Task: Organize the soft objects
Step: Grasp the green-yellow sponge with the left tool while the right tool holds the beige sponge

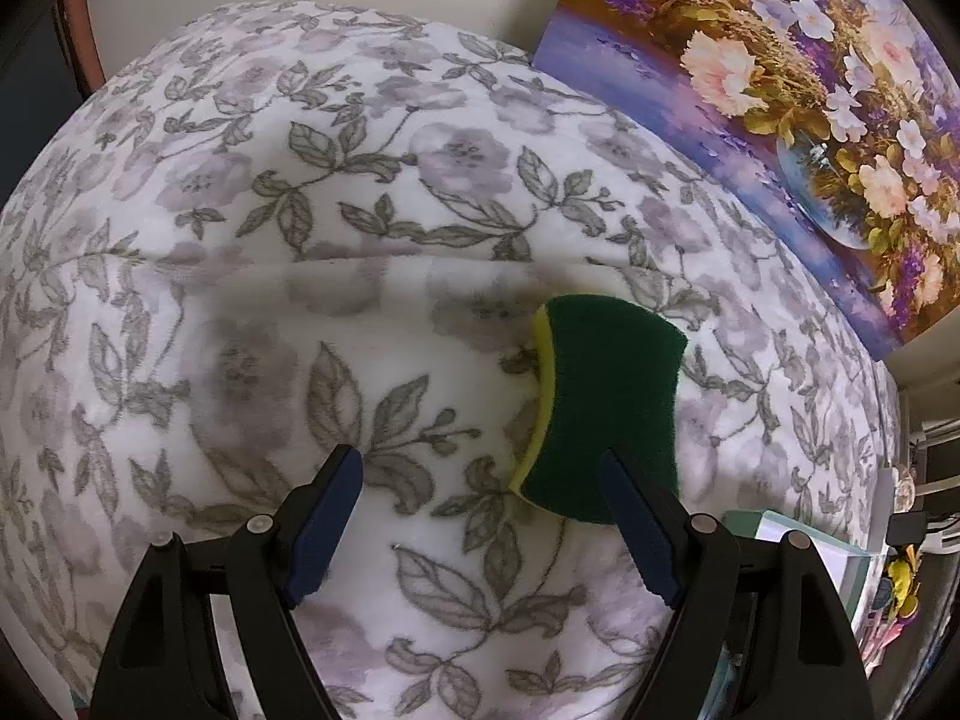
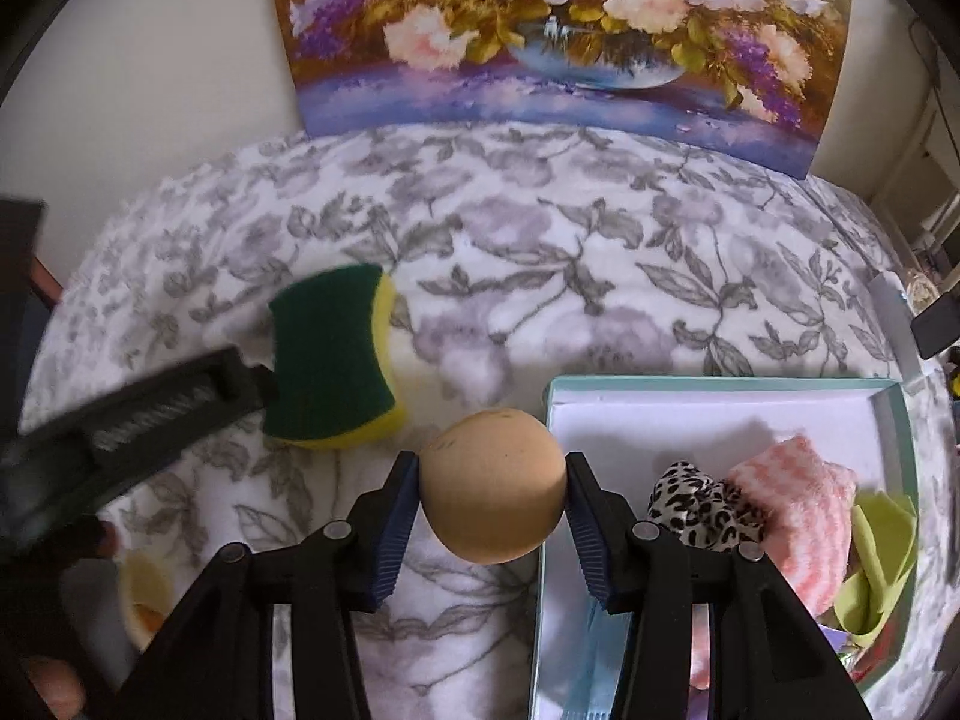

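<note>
A tan ball (image 2: 492, 486) is clamped between the blue pads of my right gripper (image 2: 492, 474), above the floral blanket (image 2: 540, 252) and just left of a teal box (image 2: 720, 387). A green and yellow sponge (image 1: 606, 408) lies on the blanket (image 1: 240, 300). My left gripper (image 1: 480, 462) is open just short of it, with the sponge's near end by the right fingertip. The right wrist view shows the sponge (image 2: 333, 354) with one black finger (image 2: 198, 396) of the left gripper touching its left side.
The box holds a leopard-print scrunchie (image 2: 702, 504), a pink striped cloth (image 2: 792, 492) and a lime green cloth (image 2: 882, 564). A flower painting (image 2: 564, 30) leans on the wall behind. A pale yellow object (image 2: 144, 594) sits at the lower left, near a person's fingers.
</note>
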`<action>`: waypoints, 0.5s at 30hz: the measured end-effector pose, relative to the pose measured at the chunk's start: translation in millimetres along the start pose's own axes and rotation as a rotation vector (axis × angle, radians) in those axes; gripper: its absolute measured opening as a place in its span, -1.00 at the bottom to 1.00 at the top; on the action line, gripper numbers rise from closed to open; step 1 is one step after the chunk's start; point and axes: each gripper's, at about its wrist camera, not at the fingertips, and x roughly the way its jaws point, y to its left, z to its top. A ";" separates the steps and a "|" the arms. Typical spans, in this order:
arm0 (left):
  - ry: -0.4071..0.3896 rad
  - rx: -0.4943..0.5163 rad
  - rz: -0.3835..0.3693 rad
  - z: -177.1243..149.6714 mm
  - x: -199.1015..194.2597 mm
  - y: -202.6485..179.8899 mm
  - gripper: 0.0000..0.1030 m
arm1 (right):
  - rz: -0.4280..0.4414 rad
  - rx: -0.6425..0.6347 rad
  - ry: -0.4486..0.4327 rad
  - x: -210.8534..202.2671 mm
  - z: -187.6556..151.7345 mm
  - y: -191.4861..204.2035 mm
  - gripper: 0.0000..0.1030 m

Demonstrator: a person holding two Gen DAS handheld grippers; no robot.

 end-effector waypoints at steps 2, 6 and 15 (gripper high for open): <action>-0.001 0.004 -0.008 0.3 1.9 -2.2 0.59 | -0.010 0.008 -0.014 -3.7 2.8 -4.7 -0.02; -0.005 0.028 -0.012 0.7 6.6 -10.1 0.59 | -0.023 0.045 -0.025 -8.1 5.8 -21.3 -0.02; -0.035 0.089 -0.036 2.8 16.1 -37.4 0.59 | -0.025 0.090 -0.029 -7.8 7.5 -47.1 -0.02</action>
